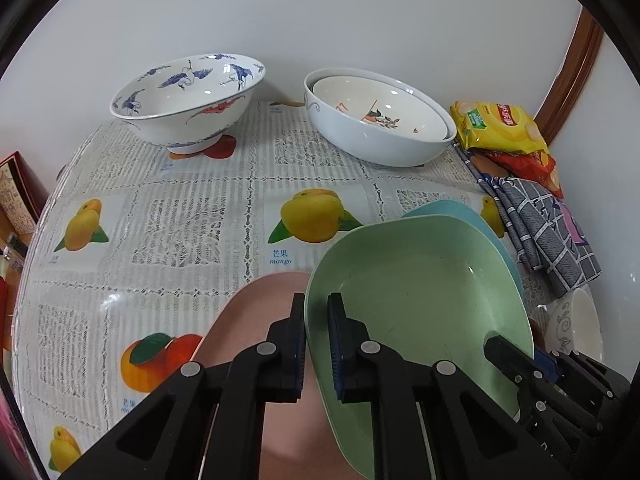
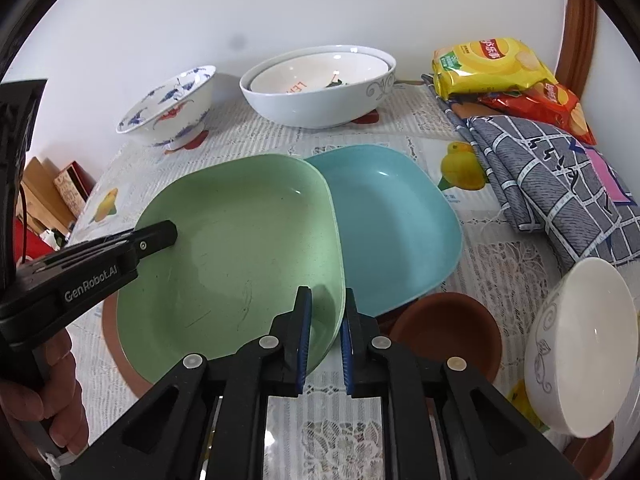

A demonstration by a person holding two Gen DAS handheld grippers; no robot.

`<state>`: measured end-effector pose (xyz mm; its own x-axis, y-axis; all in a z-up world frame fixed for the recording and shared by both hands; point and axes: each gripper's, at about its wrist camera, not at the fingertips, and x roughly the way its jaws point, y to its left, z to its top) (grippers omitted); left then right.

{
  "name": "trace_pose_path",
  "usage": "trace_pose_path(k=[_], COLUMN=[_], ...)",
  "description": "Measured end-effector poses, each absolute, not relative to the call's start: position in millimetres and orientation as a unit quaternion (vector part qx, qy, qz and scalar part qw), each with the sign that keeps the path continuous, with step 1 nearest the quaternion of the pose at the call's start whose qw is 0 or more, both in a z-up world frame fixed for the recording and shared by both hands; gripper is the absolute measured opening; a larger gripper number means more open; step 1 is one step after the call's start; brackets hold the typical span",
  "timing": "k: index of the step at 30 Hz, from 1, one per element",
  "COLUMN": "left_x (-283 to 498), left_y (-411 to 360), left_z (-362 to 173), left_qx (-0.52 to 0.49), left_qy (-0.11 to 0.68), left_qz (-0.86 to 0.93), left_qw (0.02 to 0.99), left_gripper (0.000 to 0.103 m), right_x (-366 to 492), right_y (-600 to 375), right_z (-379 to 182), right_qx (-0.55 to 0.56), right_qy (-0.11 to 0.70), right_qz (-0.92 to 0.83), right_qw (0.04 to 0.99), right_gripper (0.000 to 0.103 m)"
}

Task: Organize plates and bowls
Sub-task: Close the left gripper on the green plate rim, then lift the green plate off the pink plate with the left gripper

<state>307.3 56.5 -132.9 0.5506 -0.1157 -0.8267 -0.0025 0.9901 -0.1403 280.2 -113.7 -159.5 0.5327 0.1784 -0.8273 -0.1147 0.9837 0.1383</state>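
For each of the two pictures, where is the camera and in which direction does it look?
Left wrist: on the left gripper, looking down across the table; jaws shut on the green plate rim; right gripper shows.
Right wrist: on the right gripper, jaws shut on the plate's opposite rim; a hand shows.
Shared: green plate, blue plate, crane bowl.
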Motion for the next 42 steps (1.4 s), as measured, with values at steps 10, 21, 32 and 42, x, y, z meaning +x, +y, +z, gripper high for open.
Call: trace_pose_path(k=[10,21,32,42], left_x=[261.5,209.7,180.7,166.0], left_y=[62.6,64.9,73.2,86.6], left_z=[-95.4,-69.6,-56.0,-49.4], left_qx=[-0.072,-0.082,-0.083,-0.088], left_qy=[0.448,0.427,0.416,0.407], left_qz=[-0.03,-0.03,-0.027,-0.022], left_qw=[0.891,0.9,0.905,0.909], left_gripper=[0.01,0.01,0.01,0.01], right_x=[238.8,189.3,162.5,152.1], right_y=[-112.0,-115.5,-110.1,-97.2], right_z=[-119.1,-89.9,-75.9,-67.8], right_qx=[0.036,0.042,0.049,0.045], right_qy=[0.443,0.42,0.406,0.399], right_qz=[0.085,0.086,0.09,0.096], right_qw=[0.892,0.903,0.908,0.911], right_gripper=[0.012,0.011,0.01,0.01])
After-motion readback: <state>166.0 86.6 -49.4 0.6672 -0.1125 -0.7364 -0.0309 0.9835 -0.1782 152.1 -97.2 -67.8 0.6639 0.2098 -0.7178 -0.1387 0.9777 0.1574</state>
